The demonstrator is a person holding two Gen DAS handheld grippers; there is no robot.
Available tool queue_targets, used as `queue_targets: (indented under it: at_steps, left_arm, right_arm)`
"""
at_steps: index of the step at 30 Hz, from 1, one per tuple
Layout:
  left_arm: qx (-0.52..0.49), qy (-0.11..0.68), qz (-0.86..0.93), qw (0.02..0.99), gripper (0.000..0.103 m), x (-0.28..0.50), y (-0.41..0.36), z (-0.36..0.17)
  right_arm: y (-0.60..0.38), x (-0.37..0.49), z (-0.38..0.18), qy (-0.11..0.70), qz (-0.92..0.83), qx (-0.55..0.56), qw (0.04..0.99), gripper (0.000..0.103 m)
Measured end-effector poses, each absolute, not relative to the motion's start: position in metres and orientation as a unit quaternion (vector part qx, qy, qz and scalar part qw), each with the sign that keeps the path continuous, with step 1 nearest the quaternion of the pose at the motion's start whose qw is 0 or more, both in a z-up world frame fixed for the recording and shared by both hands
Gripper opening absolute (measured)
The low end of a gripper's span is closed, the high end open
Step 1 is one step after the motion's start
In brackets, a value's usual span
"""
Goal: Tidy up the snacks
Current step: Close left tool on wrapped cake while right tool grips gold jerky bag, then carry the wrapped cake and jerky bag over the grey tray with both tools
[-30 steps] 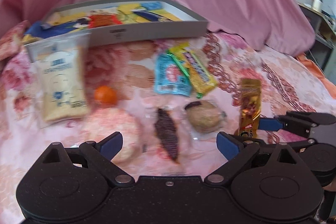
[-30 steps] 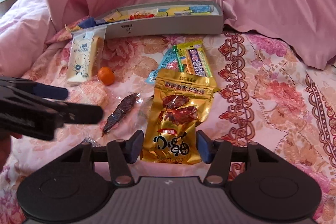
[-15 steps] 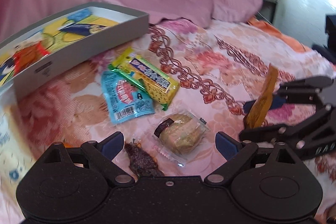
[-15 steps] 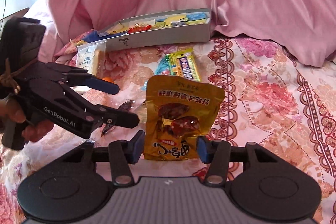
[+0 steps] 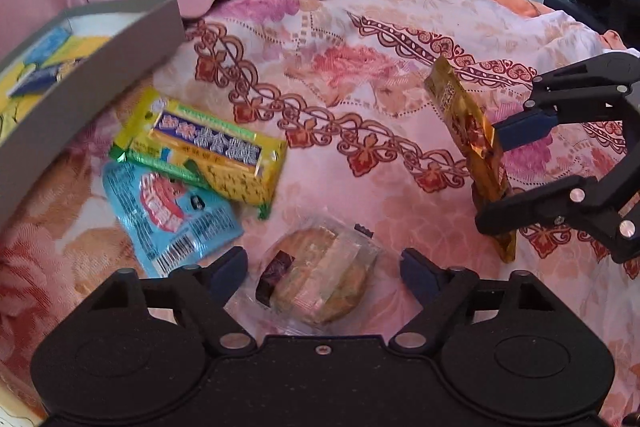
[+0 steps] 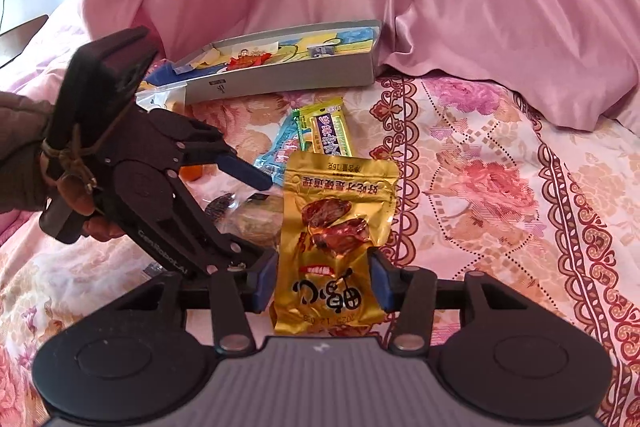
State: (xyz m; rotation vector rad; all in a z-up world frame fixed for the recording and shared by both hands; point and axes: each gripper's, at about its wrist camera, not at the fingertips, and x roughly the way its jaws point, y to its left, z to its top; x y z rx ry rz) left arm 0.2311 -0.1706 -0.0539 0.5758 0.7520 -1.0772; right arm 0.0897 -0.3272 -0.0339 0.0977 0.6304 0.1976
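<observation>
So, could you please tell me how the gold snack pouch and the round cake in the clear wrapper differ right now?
The gold snack pouch is opaque foil; the round cake shows through clear wrap. The pouch is held raised between the right gripper fingers, while the cake lies flat on the bedspread. The pouch is flat and rectangular; the cake is thick and round. The open left gripper straddles the cake. Both are outside the grey tray.

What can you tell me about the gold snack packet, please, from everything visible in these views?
The gold snack packet is a shiny, crinkled foil pouch with dark characters, a red label and a picture of reddish-brown pieces; its print reads upside down in the right wrist view. The right gripper is shut on its lower part, holding it upright and tilted above the floral bedspread. The open left gripper is close beside it; contact cannot be told.
</observation>
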Motion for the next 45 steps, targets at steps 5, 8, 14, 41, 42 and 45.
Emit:
queue_targets:
  at_steps: [5, 8, 14, 41, 42, 45]
  left_arm:
    - [0.230, 0.367, -0.468, 0.770, 0.076, 0.227, -0.161, -0.055]
    - [0.213, 0.385, -0.416, 0.796, 0.063, 0.214, -0.156, -0.055]
    - [0.160, 0.431, -0.343, 0.819, 0.065, 0.212, -0.152, -0.058]
    - [0.062, 0.396, -0.264, 0.878, 0.051, 0.177, -0.122, -0.047]
    - [0.053, 0.389, -0.261, 0.882, 0.051, 0.174, -0.119, -0.045]
    - [0.033, 0.365, -0.254, 0.895, 0.051, 0.166, -0.111, -0.039]
  right_arm:
    - [-0.326, 0.092, -0.038, 0.320, 0.095, 0.046, 0.942, 0.053]
    - [-0.324, 0.093, -0.039, 0.326, 0.091, 0.044, 0.940, 0.053]
    - [-0.317, 0.115, -0.047, 0.376, 0.082, 0.032, 0.922, 0.055]
    - [-0.290, 0.096, -0.049, 0.328, 0.053, -0.016, 0.943, 0.050]
    - [-0.288, 0.094, -0.049, 0.324, 0.056, -0.018, 0.944, 0.050]
    - [-0.284, 0.090, -0.045, 0.308, 0.062, -0.022, 0.949, 0.050]
